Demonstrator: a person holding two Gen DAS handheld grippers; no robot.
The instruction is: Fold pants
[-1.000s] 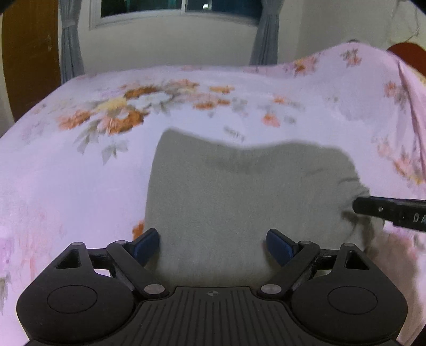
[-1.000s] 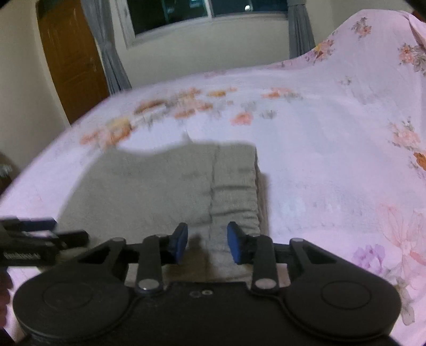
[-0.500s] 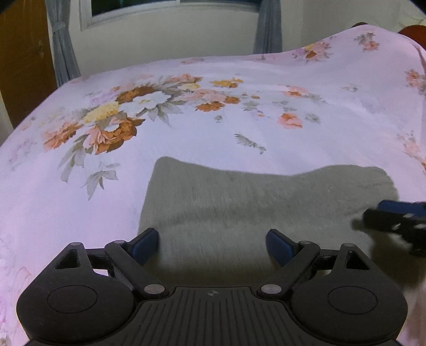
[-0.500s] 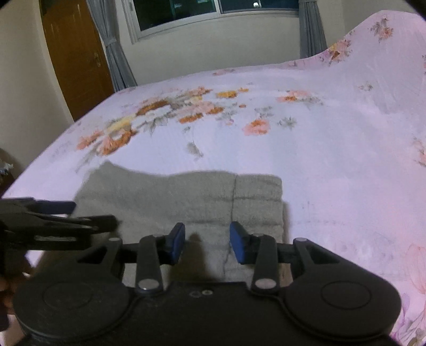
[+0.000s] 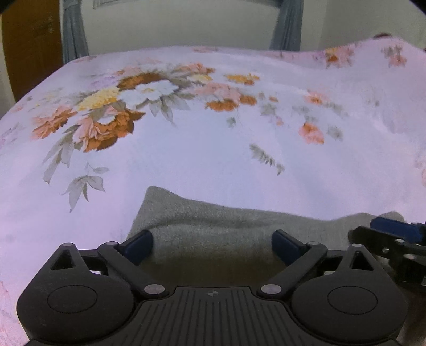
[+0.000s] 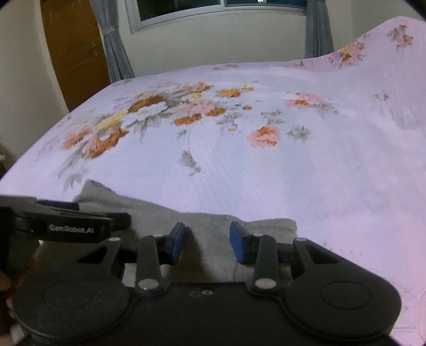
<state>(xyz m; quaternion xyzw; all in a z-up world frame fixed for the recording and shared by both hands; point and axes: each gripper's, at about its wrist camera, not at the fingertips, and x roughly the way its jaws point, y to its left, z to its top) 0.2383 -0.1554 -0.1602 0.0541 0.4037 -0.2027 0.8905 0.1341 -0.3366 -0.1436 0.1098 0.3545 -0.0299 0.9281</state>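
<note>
The grey pants (image 5: 213, 226) lie folded into a flat rectangle on the floral bedsheet (image 5: 213, 159). They also show in the right wrist view (image 6: 207, 229). My left gripper (image 5: 212, 246) is open and empty, hovering over the near edge of the pants. My right gripper (image 6: 207, 242) is open with a narrower gap and empty, over the right end of the pants near the waistband. The right gripper's fingers (image 5: 391, 229) show at the right edge of the left wrist view. The left gripper's body (image 6: 66, 223) shows at the left of the right wrist view.
The pink floral bedsheet (image 6: 266, 159) covers the whole bed and rises over a pillow hump (image 6: 386, 53) at the far right. A wooden door (image 6: 72, 53), grey curtains and a window (image 6: 221, 16) stand beyond the bed.
Both grippers have drawn back toward the near side and tilted up. The pants now sit low in both views, with more bedsheet showing. Both stay open and empty.
</note>
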